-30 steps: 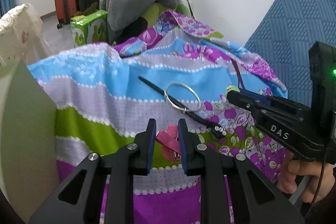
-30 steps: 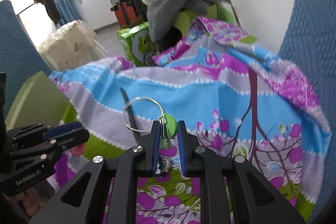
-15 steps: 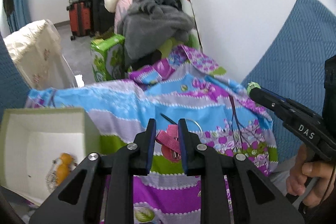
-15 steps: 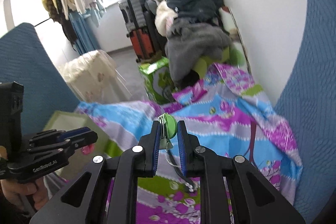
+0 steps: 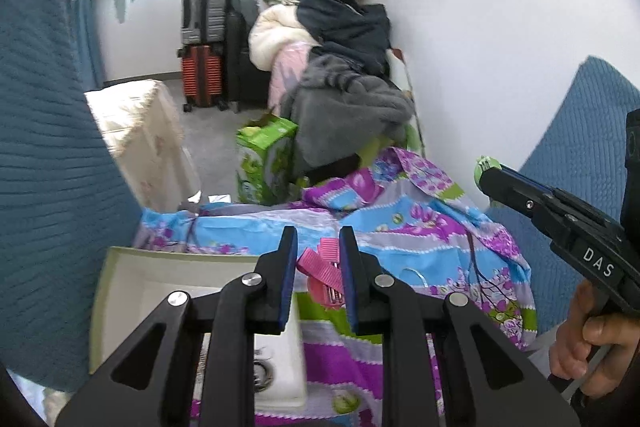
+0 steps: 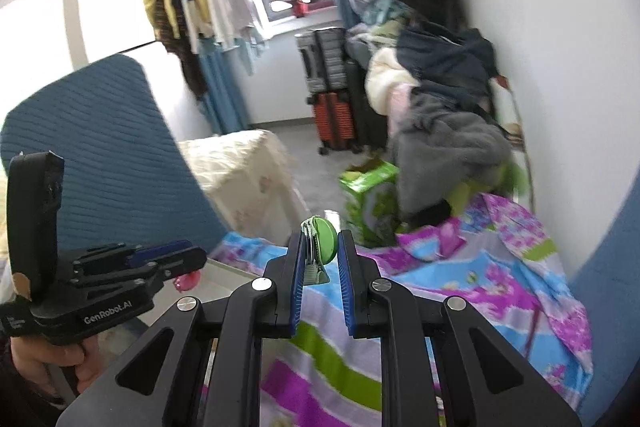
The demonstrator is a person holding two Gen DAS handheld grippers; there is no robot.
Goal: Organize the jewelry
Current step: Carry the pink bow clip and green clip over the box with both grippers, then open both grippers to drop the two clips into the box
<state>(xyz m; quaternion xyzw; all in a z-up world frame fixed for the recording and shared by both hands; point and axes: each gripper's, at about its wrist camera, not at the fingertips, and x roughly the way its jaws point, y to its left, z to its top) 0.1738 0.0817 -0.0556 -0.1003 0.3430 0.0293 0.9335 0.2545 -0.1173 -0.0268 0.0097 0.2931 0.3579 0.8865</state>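
Room: cluttered bedroom, clothes heaped by the far wall, suitcases beyond; a bright floral cloth (image 5: 416, 223) covers the near surface.
Box: open pale box (image 5: 120, 291) sits at near left on the cloth, likely the place for the pieces.
Left gripper (image 5: 318, 267): clenched on a pink ribbon clip (image 5: 322, 269), held above the box's right edge.
Right gripper (image 6: 319, 259): clamped on a green round clip (image 6: 322, 241) with metal prongs, raised over the cloth.
Handling: both clips look light and small; the ribbon is soft, the metal parts stiff and probably slippery.
Grip point: pinch across the flat metal body rather than the ribbon loop or the disc edge.
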